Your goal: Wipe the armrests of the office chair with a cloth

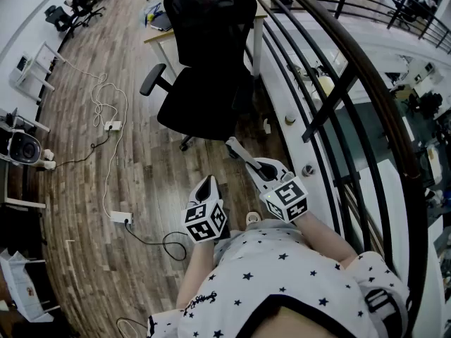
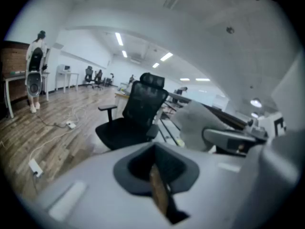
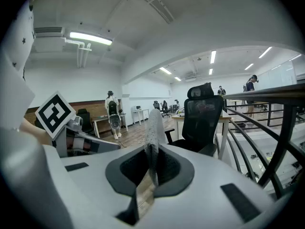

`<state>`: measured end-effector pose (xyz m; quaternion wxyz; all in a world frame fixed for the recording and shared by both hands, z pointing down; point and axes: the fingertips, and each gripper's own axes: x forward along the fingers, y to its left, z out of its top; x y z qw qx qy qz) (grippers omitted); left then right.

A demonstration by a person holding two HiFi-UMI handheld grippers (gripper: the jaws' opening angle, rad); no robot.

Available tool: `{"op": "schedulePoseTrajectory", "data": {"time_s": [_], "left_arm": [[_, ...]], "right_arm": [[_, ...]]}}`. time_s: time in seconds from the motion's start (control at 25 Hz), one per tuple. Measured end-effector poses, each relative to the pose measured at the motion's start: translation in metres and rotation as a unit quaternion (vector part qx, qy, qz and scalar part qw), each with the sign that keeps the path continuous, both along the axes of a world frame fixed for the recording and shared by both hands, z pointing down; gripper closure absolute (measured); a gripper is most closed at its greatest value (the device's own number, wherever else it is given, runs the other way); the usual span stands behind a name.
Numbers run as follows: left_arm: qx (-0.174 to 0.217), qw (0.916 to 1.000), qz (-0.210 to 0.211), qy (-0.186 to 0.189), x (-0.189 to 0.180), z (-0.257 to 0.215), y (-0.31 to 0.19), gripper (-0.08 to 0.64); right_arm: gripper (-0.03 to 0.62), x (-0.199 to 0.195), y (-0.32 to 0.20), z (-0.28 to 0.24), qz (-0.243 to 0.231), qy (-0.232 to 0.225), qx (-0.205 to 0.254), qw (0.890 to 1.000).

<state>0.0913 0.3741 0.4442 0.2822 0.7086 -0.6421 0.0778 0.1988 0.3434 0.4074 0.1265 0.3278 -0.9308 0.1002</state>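
The black mesh office chair (image 1: 208, 69) stands on the wood floor a step ahead of me, its back toward a desk. One padded armrest (image 1: 153, 78) sticks out on its left; the other is hidden by the seat. The chair also shows in the left gripper view (image 2: 136, 118) and the right gripper view (image 3: 202, 120). My right gripper (image 1: 243, 159) is shut on a grey cloth (image 3: 153, 128), which stands up as a thin strip between its jaws and shows as a grey bunch (image 2: 200, 123). My left gripper (image 1: 207, 185) is held low beside it, shut and holding nothing. Both are well short of the chair.
A curved black railing (image 1: 338, 83) runs close along my right. A desk (image 1: 161, 32) stands behind the chair. White cables and power strips (image 1: 113, 125) lie on the floor to the left. A person (image 3: 113, 109) stands far off by other desks.
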Motion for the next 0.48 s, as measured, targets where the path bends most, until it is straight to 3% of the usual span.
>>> {"op": "schedulePoseTrajectory", "data": {"time_s": [0.48], "left_arm": [[0.007,1.0000,0.001,-0.003,0.000,-0.004,-0.011,0.552]], "right_arm": [[0.568,0.004,-0.001,0.003,-0.011,0.010,0.000,1.000]]}}
